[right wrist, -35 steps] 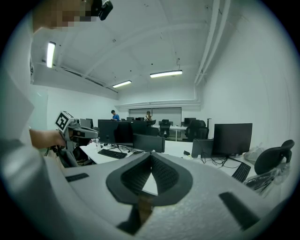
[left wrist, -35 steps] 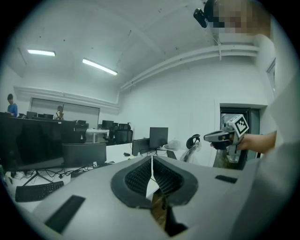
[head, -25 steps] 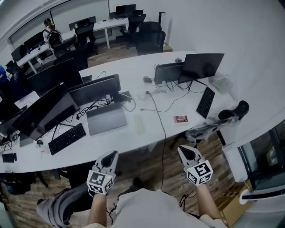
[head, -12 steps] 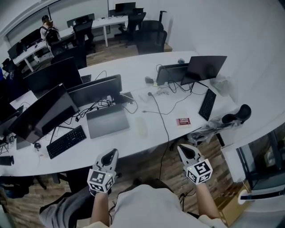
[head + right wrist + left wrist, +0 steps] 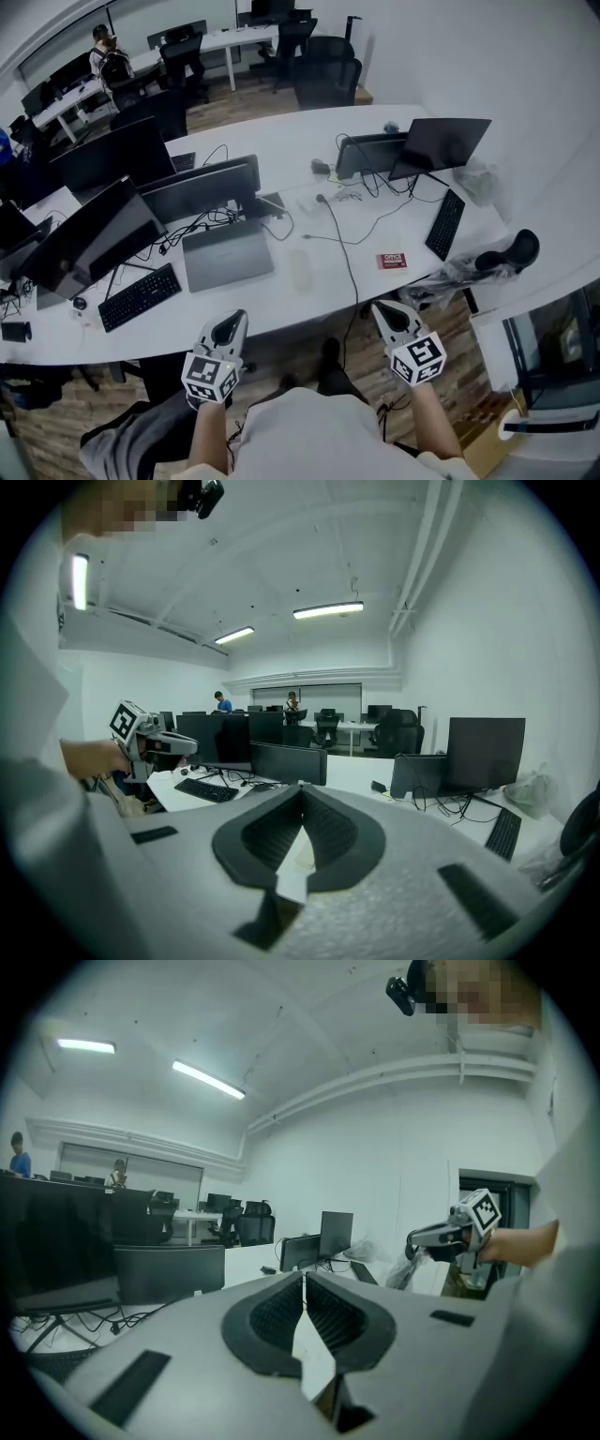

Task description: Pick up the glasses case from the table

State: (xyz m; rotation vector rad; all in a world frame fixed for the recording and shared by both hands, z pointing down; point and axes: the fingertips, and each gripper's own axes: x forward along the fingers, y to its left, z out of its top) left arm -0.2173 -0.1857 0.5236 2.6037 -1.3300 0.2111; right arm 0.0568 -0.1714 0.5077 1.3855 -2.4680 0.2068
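Note:
The glasses case (image 5: 299,269) is a pale oblong lying flat on the white table (image 5: 281,141), to the right of a grey laptop. My left gripper (image 5: 232,326) hangs short of the table's near edge, to the case's lower left, with its jaws shut and empty. My right gripper (image 5: 386,314) is at the case's lower right, also off the table edge, shut and empty. The left gripper view looks along its closed jaws (image 5: 304,1275) over the desk and catches the right gripper (image 5: 441,1235). In the right gripper view the jaws (image 5: 301,787) meet at the tip, and the left gripper (image 5: 159,744) shows at the left.
A closed grey laptop (image 5: 228,255), black monitors (image 5: 103,230), two keyboards (image 5: 141,296) (image 5: 444,225), a red card (image 5: 392,261) and a black cable (image 5: 342,248) share the table. A black headrest (image 5: 506,253) sits at the right end. People stand at far desks (image 5: 111,61).
Both grippers have come a little closer to the table's near edge, and the table now sits slightly lower and nearer in the head view. Jaws stay shut.

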